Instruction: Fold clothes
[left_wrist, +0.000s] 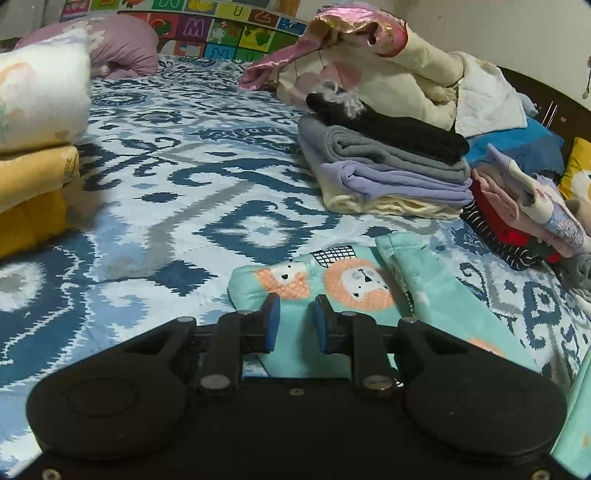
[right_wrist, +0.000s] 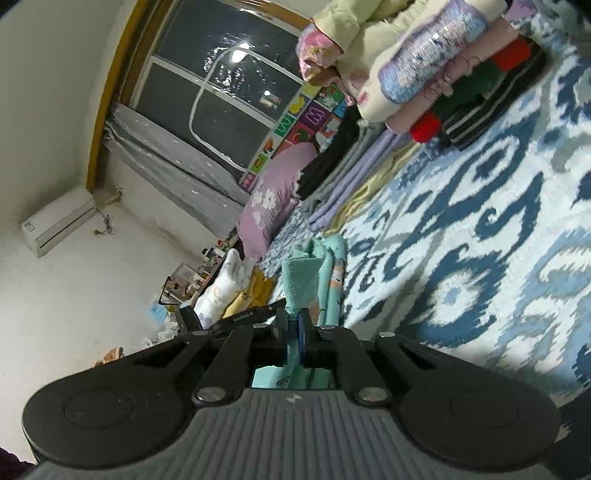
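Right gripper (right_wrist: 295, 332) pinches the teal garment (left_wrist: 354, 280); left gripper (left_wrist: 295, 321) gapes empty above it, so an unpinned fold may slide.

My left claw (left_wrist: 296, 320) sits level and low, its two blue-padded fingers (left_wrist: 272, 322) spread with a clear gap between them, gripping nothing. My right claw (right_wrist: 295, 334) is rolled well over to one side, fingers pressed tight together on a fold of mint-green cloth (right_wrist: 301, 282).
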